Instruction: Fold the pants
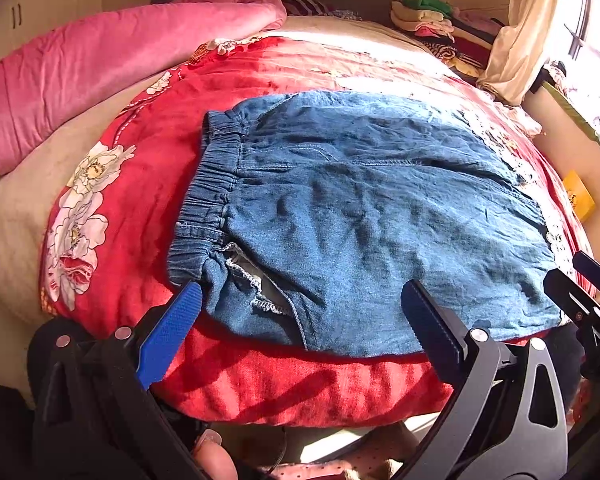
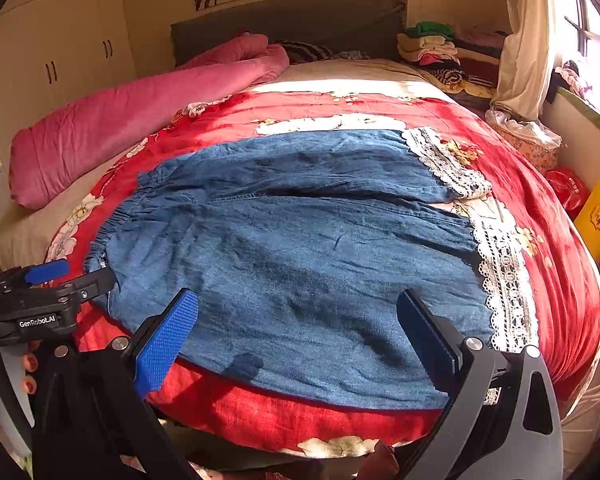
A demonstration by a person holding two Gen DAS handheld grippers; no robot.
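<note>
— Where have the pants [image 2: 300, 264] got to? From here they look spread flat across the red floral quilt [image 2: 540, 208] on the bed, elastic waistband [image 1: 208, 200] at the left, lace-trimmed cuffs [image 2: 504, 280] off to the right.

— Yes, both legs side by side, no fold in them that I can see. I'd say she's only at the start: lined up along the near edge.

— And the tongs?

— The left tongs [image 1: 300, 312] hang wide open just above the near corner of the waistband, gripping nothing. The right tongs [image 2: 296, 320] are spread open too, over the near leg, short of the lace.

— So what next?

— My guess: each pair has to close on the near edge, waistband side and cuff side, then carry that leg over onto the far one. The cloth is soft, so a shallow pinch might slip.
</note>
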